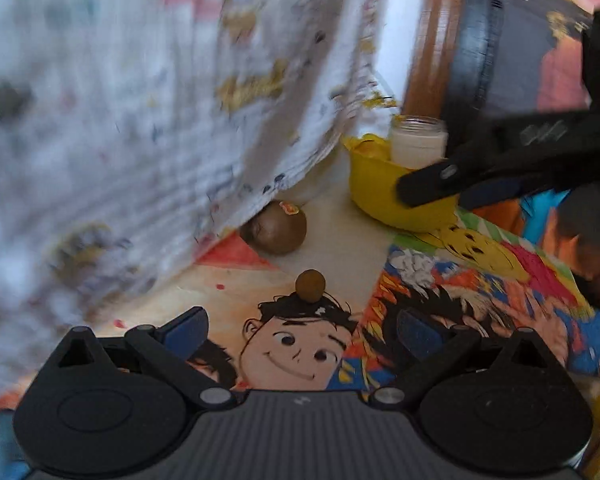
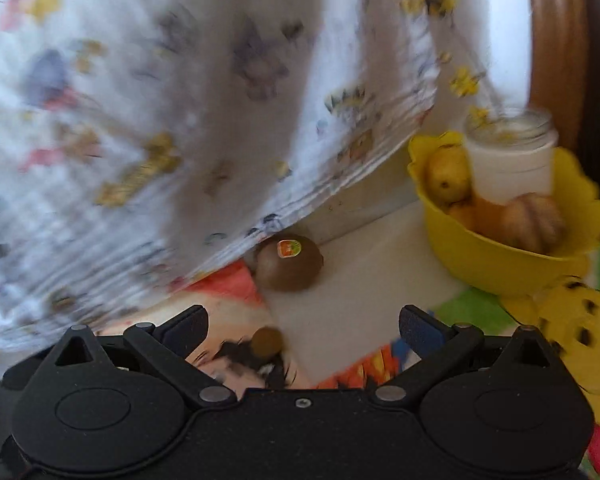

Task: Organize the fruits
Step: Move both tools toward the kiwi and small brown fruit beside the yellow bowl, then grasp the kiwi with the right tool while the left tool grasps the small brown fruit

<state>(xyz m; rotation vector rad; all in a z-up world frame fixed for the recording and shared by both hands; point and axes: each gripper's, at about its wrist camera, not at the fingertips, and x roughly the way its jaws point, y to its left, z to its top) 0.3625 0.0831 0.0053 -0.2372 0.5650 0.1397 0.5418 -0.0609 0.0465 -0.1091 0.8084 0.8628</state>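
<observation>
A brown kiwi [image 1: 276,227] with a sticker lies on the table, half under a hanging white patterned cloth [image 1: 140,100]; it also shows in the right wrist view [image 2: 290,263]. A small brown round fruit [image 1: 310,285] lies nearer, also seen in the right wrist view [image 2: 266,342]. A yellow bowl [image 1: 374,184] holds fruit; in the right wrist view the bowl [image 2: 488,256] holds a yellow pear [image 2: 448,178] and orange fruits. My left gripper [image 1: 302,330] is open and empty. My right gripper [image 2: 302,330] is open and empty; it reaches in near the bowl in the left wrist view [image 1: 428,188].
A glass jar [image 2: 508,160] with white contents stands in the bowl. A colourful cartoon mat [image 1: 480,280] covers the table. The cloth [image 2: 160,120] hangs at left and is blurred. A wooden post [image 1: 432,40] stands behind the bowl.
</observation>
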